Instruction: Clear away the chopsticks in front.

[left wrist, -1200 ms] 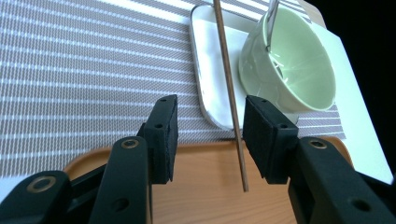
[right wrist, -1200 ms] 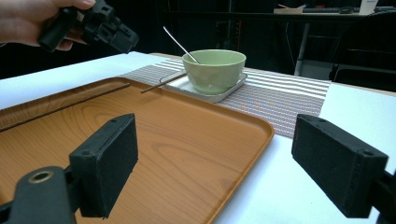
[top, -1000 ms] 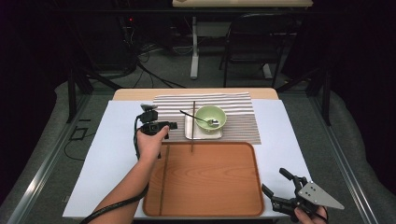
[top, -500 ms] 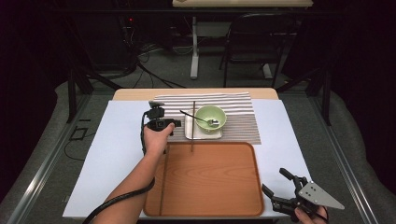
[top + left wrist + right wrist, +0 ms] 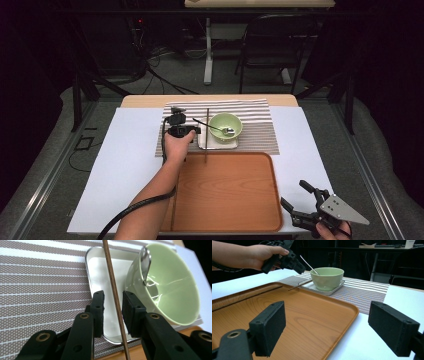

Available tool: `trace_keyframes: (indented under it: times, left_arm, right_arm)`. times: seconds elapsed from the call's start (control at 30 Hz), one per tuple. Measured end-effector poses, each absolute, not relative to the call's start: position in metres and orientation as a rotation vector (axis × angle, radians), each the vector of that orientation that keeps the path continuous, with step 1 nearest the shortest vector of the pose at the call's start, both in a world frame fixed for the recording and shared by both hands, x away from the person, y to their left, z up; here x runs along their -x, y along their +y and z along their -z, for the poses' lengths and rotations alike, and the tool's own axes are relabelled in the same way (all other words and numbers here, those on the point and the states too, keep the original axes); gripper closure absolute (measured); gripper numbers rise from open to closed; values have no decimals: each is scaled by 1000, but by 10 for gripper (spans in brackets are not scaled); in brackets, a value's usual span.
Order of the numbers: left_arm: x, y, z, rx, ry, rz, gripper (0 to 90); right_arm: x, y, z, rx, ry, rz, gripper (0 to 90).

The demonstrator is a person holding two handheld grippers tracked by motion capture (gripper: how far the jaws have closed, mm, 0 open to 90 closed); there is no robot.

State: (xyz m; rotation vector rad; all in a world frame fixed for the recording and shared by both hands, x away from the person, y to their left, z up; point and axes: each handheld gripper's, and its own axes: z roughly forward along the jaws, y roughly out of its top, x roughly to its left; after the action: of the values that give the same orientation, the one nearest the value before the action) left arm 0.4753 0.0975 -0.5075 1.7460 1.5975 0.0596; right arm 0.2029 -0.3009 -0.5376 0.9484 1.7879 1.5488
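Because the thin brown wooden chopstick point(image 5: 113, 293) lay across the white rectangular dish point(image 5: 100, 272) beside the pale green bowl point(image 5: 170, 287), the left gripper point(image 5: 113, 305) had just been closing around it, pads not yet touching, while the right gripper point(image 5: 334, 327) waited wide open near the tray point(image 5: 225, 195).

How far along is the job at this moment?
Done: one chopstick lies in the wooden tray. In hand: the left gripper straddles the second chopstick over the small dish; its jaws have just been closing but are not gripping yet. Left: lifting that chopstick, probably to the tray. The green bowl and spoon sit untouched; the right gripper waits open.
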Motion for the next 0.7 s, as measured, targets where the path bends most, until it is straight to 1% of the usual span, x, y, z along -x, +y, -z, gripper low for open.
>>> trace_keyframes:
  times: [0.2, 0.7]
  left_arm:
    - [-482, 88, 515, -1777, 1590, -87, 728]
    - [-491, 72, 530, -1785, 1574, -146, 749]
  right_arm:
    - [-203, -300, 538, -949, 1788, -1549, 142]
    - [-203, -301, 538, -955, 1787, -1553, 141]
